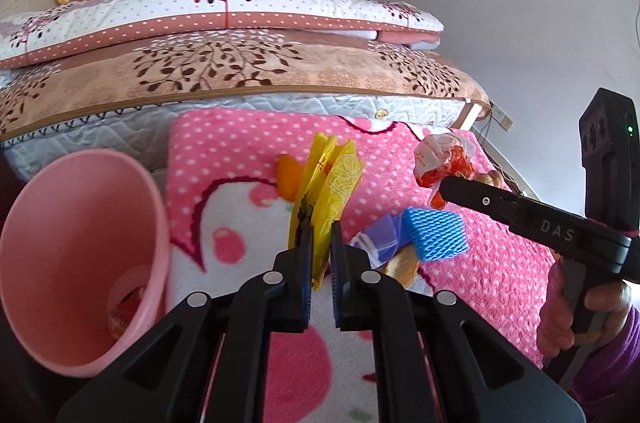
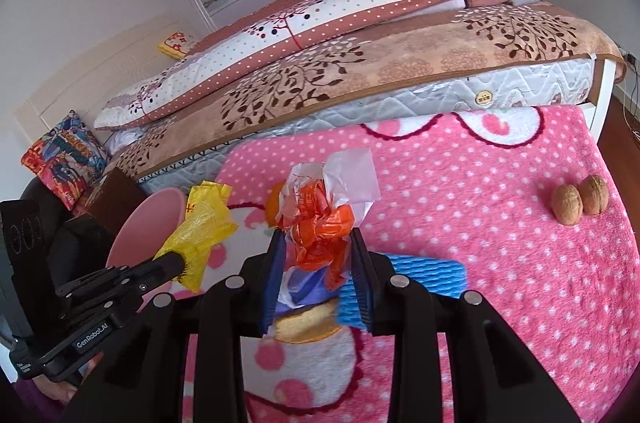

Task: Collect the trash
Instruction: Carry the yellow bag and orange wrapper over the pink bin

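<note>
My left gripper [image 1: 319,229] is shut on a yellow plastic wrapper [image 1: 332,179] and holds it above the pink blanket [image 1: 500,263]; it also shows in the right wrist view [image 2: 204,223]. My right gripper [image 2: 318,243] is shut on a crumpled orange-and-white plastic wrapper [image 2: 320,215], which also shows in the left wrist view [image 1: 444,159]. A pink trash bin [image 1: 72,255] stands at the left with some trash inside. A blue foam net [image 1: 436,235], a purple wrapper [image 1: 380,237] and a piece of bread [image 2: 308,323] lie on the blanket.
Two walnuts [image 2: 580,203] lie at the blanket's right. An orange fruit [image 1: 290,179] sits behind the yellow wrapper. The bed with folded quilts [image 1: 240,63] rises behind the blanket. A wall is to the right.
</note>
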Demonstrator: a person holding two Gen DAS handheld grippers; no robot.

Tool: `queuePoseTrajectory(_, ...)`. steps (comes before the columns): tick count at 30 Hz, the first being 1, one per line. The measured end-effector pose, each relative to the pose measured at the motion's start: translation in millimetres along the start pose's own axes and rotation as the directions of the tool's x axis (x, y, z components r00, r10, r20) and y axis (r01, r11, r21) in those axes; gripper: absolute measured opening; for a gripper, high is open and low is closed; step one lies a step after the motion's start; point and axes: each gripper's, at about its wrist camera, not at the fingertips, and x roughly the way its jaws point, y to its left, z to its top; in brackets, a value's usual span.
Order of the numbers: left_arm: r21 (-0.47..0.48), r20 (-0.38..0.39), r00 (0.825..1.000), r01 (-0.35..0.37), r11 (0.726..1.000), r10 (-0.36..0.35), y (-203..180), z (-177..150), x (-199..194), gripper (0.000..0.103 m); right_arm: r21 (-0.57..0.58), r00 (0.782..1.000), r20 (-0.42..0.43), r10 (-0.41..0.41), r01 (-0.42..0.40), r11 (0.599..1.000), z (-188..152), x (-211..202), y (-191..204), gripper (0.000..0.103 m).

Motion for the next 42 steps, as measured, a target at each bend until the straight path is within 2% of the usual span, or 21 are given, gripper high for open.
queuePoseTrajectory(10, -0.048, 0.084, 0.99, -0.112, 0.993, 0.116, 32.4, -13.6, -42.1, 0.008, -0.11, 0.994, -0.032, 0.103, -0.106, 0.988, -11.6, 10.3, 73.2, 0.031)
queuePoseTrajectory(17, -0.114, 0.146, 0.965, -0.201, 0.973, 0.217, 67.8, -18.8, -72.4, 0.008, -0.173, 0.982, -0.064, 0.177, -0.186, 0.967, -12.1, 28.8, 125.3, 0.031)
queuePoseTrajectory(23, -0.172, 0.155, 0.942, -0.272, 0.947, 0.299, 100.5, -30.0, -88.3, 0.008, -0.244, 0.973, -0.108, 0.203, -0.224, 0.944, -12.9, 49.6, 173.5, 0.032)
queuePoseTrajectory(32, -0.257, 0.124, 0.936, -0.289, 0.922, 0.328, 144.5, -43.0, -95.8, 0.008, -0.277, 0.964, -0.17, 0.204, -0.245, 0.929, -20.0, 79.6, 210.9, 0.032)
queuePoseTrajectory(42, -0.29, 0.099, 0.942, -0.281, 0.915, 0.321, 162.6, -51.2, -89.5, 0.008, -0.269, 0.962, -0.21, 0.173, -0.227, 0.936, -25.4, 107.7, 214.1, 0.032)
